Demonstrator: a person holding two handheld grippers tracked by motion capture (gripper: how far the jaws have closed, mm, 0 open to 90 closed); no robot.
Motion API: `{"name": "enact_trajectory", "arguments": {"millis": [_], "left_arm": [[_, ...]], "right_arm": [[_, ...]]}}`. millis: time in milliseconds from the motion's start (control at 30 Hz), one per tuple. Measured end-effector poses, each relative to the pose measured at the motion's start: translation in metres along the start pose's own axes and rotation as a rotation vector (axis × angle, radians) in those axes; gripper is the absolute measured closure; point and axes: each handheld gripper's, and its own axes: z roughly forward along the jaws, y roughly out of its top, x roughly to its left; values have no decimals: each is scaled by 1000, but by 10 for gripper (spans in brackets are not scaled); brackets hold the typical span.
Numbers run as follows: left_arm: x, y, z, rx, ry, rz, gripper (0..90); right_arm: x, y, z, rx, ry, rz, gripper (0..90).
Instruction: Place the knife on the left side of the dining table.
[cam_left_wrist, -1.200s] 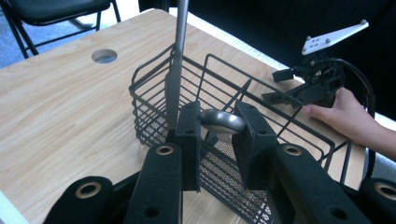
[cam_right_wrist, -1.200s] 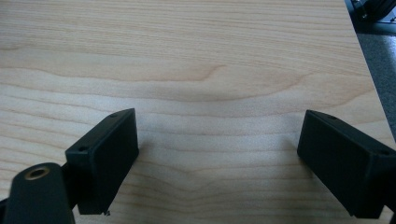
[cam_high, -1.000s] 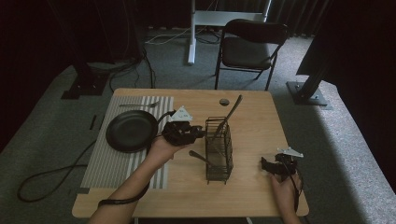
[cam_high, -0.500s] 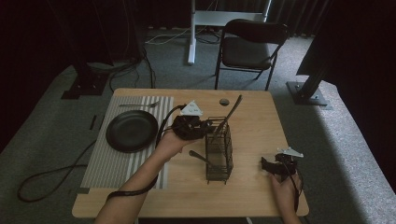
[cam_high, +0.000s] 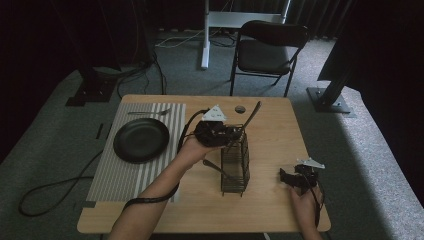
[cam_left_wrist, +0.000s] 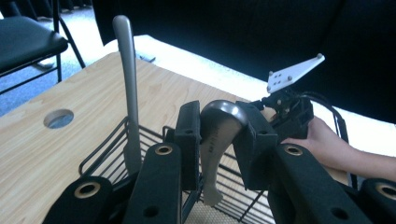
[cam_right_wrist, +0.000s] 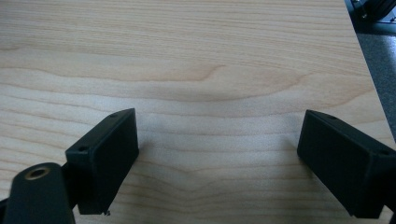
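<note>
The left claw (cam_left_wrist: 217, 140) grips a spoon (cam_left_wrist: 215, 135) by its handle end over the wire rack (cam_high: 235, 160) at mid-desk (cam_high: 280, 130), probably lifting it out or dropping it in. Another utensil (cam_left_wrist: 127, 84) stands in the rack. The right claw (cam_right_wrist: 219, 163) rests wide and empty at the near right, pointing left.

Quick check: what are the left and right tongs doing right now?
Left tongs: shut on a spoon, over the wire caddy.
Right tongs: open, holding nothing, above the table.
</note>
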Motion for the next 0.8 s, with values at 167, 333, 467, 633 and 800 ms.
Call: {"name": "enact_trajectory", "arguments": {"millis": [167,333,467,633,800], "left_arm": [[-3,3,1,15,24,30,735],[-5,3,1,20,47,48,744],[-7,6,3,28,51,63,746],[-8,9,5,40,50,72,748],[-11,10,7,31,68,69,752]], "right_arm": [[0,0,0,0,0,0,117],[0,0,0,0,0,0,117],[0,0,0,0,0,-1,117],[0,0,0,0,0,0,117],[0,0,0,0,0,0,117]]}}
